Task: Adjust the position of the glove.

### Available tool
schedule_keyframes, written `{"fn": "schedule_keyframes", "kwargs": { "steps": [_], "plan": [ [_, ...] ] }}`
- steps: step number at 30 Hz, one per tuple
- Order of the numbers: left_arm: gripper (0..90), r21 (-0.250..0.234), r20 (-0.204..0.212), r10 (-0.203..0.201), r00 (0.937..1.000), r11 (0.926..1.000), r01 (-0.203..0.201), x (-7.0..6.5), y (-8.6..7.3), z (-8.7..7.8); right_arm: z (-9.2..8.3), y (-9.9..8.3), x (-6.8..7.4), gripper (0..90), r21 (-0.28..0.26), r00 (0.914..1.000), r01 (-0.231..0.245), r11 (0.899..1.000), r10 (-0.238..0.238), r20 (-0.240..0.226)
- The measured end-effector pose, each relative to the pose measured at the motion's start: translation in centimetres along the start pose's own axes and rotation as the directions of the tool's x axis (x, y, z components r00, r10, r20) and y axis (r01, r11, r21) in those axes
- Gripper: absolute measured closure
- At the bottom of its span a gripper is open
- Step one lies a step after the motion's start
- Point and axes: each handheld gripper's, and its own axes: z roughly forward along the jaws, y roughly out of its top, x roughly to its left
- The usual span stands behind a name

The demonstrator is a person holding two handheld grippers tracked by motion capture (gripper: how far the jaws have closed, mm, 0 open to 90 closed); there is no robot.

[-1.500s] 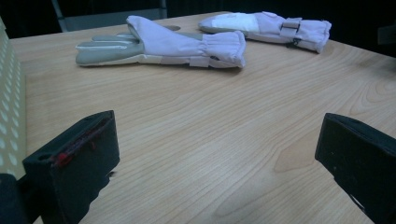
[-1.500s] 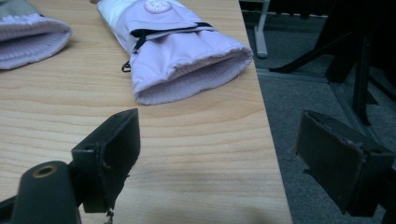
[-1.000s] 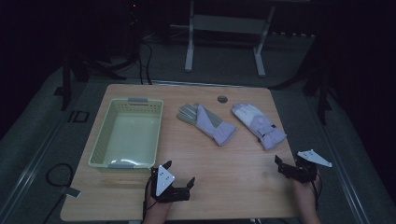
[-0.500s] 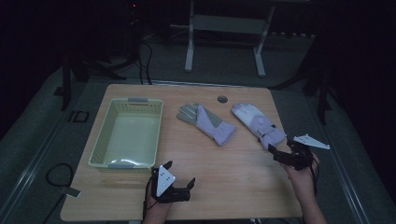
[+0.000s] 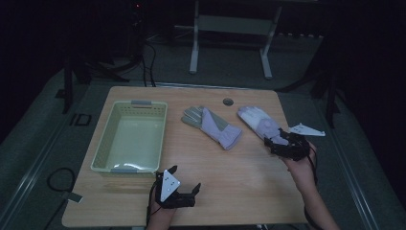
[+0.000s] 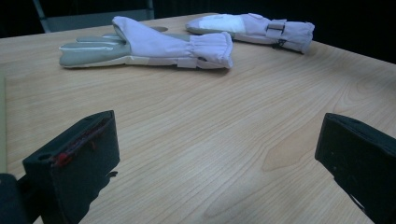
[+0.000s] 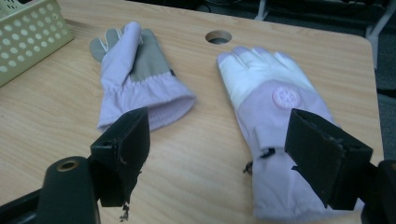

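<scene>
Right gripper (image 5: 276,142) hovers at right centre of the high view over the cuff of the right glove (image 5: 261,123); its jaws, just narrowing, remain released, nothing pinched. Left gripper (image 5: 184,179), bottom centre, stands released, well apart from the left glove (image 5: 213,127).

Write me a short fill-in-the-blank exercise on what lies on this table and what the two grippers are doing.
1. ____ gloves lie on the table.
2. The right gripper reaches the cuff of the glove with the round ____ on its back, jaws apart and just closing a little.
3. The basket beside the grey-palmed glove holds ____.
4. The left gripper rests near the table's front edge with its jaws ____.

Missing words: two; emblem; nothing; open
</scene>
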Motion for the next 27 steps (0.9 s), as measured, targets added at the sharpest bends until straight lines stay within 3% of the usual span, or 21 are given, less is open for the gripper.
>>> {"fn": "schedule_keyframes", "kwargs": {
  "steps": [14, 18, 21, 27],
  "plan": [
    [0.0, 0.001, 0.01, 0.0, 1.0, 1.0, 0.0, 0.0, 0.0, 0.0, 2.8, 3.6, 1.3, 31.0, 0.007, 0.9949, 0.084, 0.996, -0.083, -0.058],
    [0.0, 0.001, 0.012, -0.003, 0.9999, 1.0, 0.003, 0.1, 0.0, 0.0, 3.9, 4.7, 2.0, 33.2, 0.0, 0.9909, 0.098, 0.995, -0.098, -0.092],
    [0.0, 0.002, 0.015, -0.001, 0.9999, 1.0, 0.001, 0.1, 0.0, 0.0, 5.4, 5.5, 3.1, 34.8, 0.017, 0.9855, 0.132, 0.991, -0.13, -0.109],
    [0.0, 0.001, 0.02, -0.002, 0.9998, 1.0, 0.002, 0.1, 0.0, 0.0, 7.7, 6.2, 4.3, 38.4, 0.037, 0.9778, 0.156, 0.987, -0.149, -0.147]
  ]
}}
